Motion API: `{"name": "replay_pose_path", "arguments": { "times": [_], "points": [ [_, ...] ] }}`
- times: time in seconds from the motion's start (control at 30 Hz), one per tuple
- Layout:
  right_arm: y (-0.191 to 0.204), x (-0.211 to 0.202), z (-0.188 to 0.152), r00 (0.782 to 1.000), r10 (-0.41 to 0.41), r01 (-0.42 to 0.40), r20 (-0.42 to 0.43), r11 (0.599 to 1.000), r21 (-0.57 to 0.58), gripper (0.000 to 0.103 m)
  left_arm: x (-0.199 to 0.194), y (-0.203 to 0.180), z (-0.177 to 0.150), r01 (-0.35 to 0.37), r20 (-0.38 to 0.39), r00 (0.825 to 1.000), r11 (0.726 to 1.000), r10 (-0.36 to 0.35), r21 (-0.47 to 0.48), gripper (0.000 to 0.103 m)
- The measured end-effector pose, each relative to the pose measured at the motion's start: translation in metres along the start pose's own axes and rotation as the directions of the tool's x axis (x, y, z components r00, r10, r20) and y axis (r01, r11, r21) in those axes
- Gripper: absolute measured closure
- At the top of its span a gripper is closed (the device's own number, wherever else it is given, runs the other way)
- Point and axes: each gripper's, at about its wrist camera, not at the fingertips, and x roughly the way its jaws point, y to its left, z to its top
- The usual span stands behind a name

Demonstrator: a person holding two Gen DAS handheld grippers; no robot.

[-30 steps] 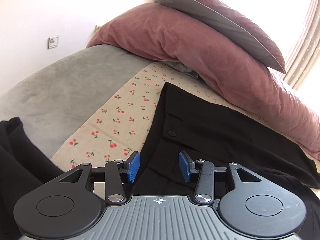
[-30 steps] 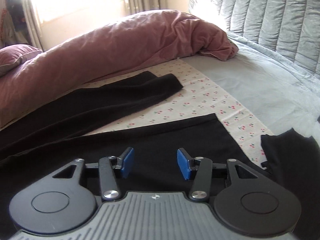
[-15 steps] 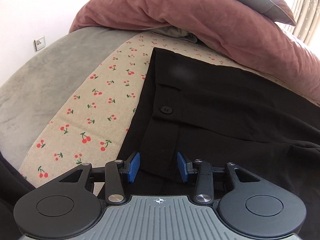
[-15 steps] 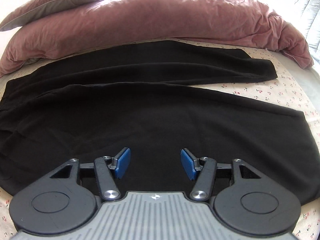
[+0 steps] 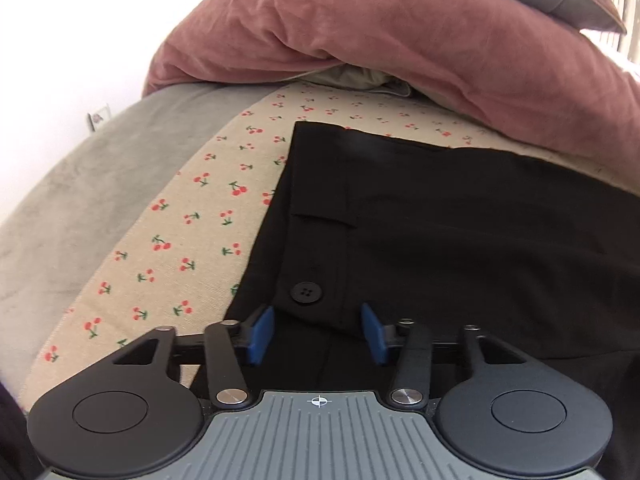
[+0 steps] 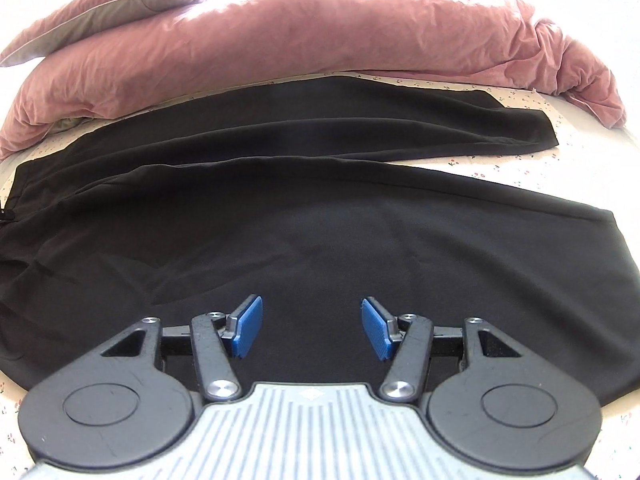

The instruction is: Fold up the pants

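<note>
Black pants (image 6: 320, 216) lie spread flat on a cherry-print sheet (image 5: 180, 236), legs running to the right and slightly apart. In the left wrist view the waistband (image 5: 316, 216) with a black button (image 5: 306, 292) lies just ahead of my left gripper (image 5: 318, 334), which is open and empty, its blue pads either side of the waistband's near end. My right gripper (image 6: 312, 330) is open and empty, low over the near leg's middle. The far leg (image 6: 400, 124) ends near the pink duvet.
A rolled pink duvet (image 6: 320, 40) runs along the far side of the pants, with a pink and grey pillow (image 6: 108, 4) on top at the left. A grey blanket (image 5: 100, 184) covers the bed to the left of the sheet.
Both grippers have moved down and closer to the pants. The left now hovers at the waistband by the button; the right has swung from the leg hems to the near leg's middle. Both stay open.
</note>
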Motion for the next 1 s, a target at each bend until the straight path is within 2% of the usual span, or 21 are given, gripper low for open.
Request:
{"name": "replay_pose_path", "arguments": {
  "times": [0.07,0.1,0.23,0.37,0.5,0.63,0.67,0.73,0.77,0.9,1.0],
  "points": [
    [0.000,0.000,0.001,1.000,-0.004,0.004,0.004,1.000,-0.009,0.051,-0.003,-0.003,-0.002,-0.024,0.030,0.999,0.999,0.023,0.035,0.072],
    [0.000,0.000,0.001,1.000,-0.003,0.003,0.006,1.000,-0.007,0.051,-0.003,-0.004,-0.002,-0.017,0.036,0.999,0.999,0.015,0.047,0.084],
    [0.001,-0.001,0.000,1.000,-0.010,0.010,0.010,1.000,-0.010,0.051,-0.004,-0.013,-0.003,-0.061,0.064,0.996,0.993,0.055,0.098,0.086],
    [0.000,0.001,-0.001,1.000,-0.015,0.015,0.007,1.000,-0.001,0.051,-0.004,-0.004,-0.001,-0.036,0.063,0.998,0.997,0.032,0.070,0.086],
    [0.002,0.002,0.000,1.000,-0.018,0.018,0.005,1.000,-0.005,0.051,-0.004,-0.004,-0.001,-0.061,0.069,0.996,0.994,0.054,0.095,0.087],
    [0.001,0.002,0.000,1.000,-0.021,0.021,0.003,1.000,-0.006,0.051,-0.004,0.001,0.002,-0.065,0.066,0.996,0.996,0.061,0.068,0.088],
    [0.001,0.002,-0.001,1.000,-0.020,0.020,0.004,1.000,-0.006,0.051,-0.004,0.004,0.003,-0.063,0.065,0.996,0.997,0.060,0.051,0.090],
    [0.001,0.002,0.000,1.000,-0.024,0.024,0.005,1.000,-0.003,0.051,-0.002,0.010,0.004,-0.098,0.063,0.993,0.995,0.096,0.028,0.101],
    [0.001,0.003,0.000,1.000,-0.027,0.027,0.003,1.000,-0.001,0.051,0.000,0.011,0.004,-0.117,0.061,0.992,0.993,0.115,0.030,0.100],
    [0.003,0.006,0.001,0.999,-0.032,0.032,-0.001,0.999,0.000,0.051,-0.002,0.011,-0.002,-0.089,0.084,0.993,0.995,0.085,0.051,0.100],
    [0.006,0.008,0.002,0.999,-0.034,0.034,-0.003,0.999,-0.007,0.051,-0.010,0.022,0.000,-0.021,0.058,0.998,1.000,0.022,-0.007,0.097]
  ]
}}
